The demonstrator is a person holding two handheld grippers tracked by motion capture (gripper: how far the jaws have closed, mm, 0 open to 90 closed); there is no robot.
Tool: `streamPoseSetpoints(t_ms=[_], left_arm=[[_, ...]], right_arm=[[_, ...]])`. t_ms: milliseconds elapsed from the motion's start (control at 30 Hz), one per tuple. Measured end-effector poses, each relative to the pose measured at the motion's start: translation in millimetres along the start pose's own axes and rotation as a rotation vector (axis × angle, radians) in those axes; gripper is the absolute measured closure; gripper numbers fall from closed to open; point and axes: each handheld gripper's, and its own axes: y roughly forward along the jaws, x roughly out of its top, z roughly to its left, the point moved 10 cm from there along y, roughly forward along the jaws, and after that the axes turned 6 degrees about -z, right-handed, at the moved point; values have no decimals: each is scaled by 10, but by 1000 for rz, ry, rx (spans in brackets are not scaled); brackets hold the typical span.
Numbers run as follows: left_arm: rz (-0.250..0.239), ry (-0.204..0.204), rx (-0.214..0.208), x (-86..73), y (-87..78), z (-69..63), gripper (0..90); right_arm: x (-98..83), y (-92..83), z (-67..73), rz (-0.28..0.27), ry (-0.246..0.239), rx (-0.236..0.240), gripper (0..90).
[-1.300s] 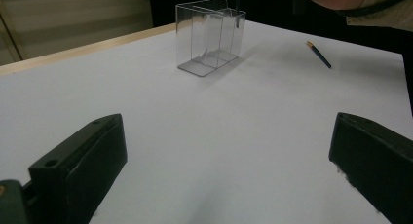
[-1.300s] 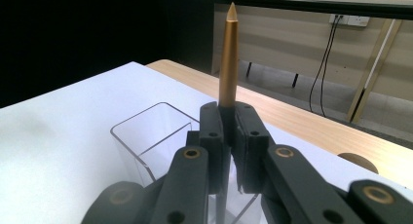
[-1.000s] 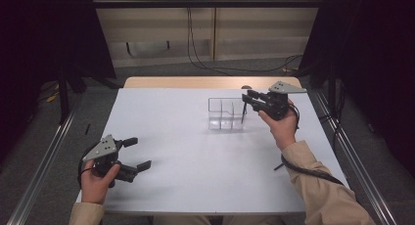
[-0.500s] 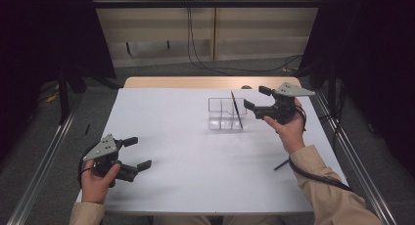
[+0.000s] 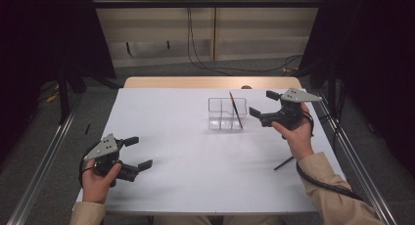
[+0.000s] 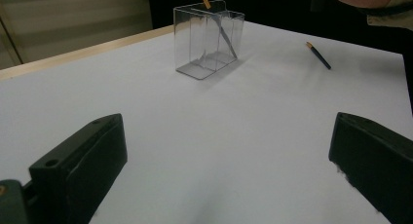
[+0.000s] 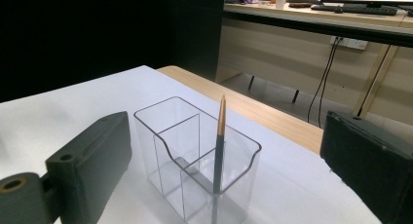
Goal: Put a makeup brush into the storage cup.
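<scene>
A clear plastic holder (image 5: 221, 115) with several compartments stands on the white table (image 5: 195, 176), right of centre. A dark pencil (image 5: 235, 110) with an orange end leans in its right compartment. My right gripper (image 5: 263, 103) hovers just right of the holder, open and empty. In the right gripper view the holder (image 7: 180, 151) and its upright pencil (image 7: 219, 146) sit between the wide jaws. A second pencil (image 5: 284, 163) lies flat near the right forearm. My left gripper (image 5: 138, 152) rests open at the front left, far from the holder (image 6: 207, 39) and the loose pencil (image 6: 319, 55).
The table's far edge shows a wooden strip (image 5: 210, 82). Metal rails (image 5: 44, 161) run along both sides of the table. Cables (image 5: 200, 49) hang on the floor behind. Dark curtains close off left and right.
My right gripper has opened and let go of the pencil, which now leans in the holder. The gripper has drawn back to the right. The left gripper has stayed put.
</scene>
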Motion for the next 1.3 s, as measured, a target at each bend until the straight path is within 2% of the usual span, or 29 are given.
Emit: streamPoseSetpoints(t_ms=[200,333,600,1033,1300], left_arm=[[0,4,-1,8,7,-5,4],[0,5,-3,12,8,-11,4],[0,11,-3,24,4,-13,4],[-5,7,-1,30,6,-9,4],[-8,1,-3,30,13,-13,4]], right_arm=[[9,-120,-4,-20,2,-4,42],[-36,-189,-10,3,6,-1,33],[-85,-358,-7,4,-2,-1,32],[-233,-658,-37,11,15,-13,30],[-328,-808,0,19,30,-9,28]])
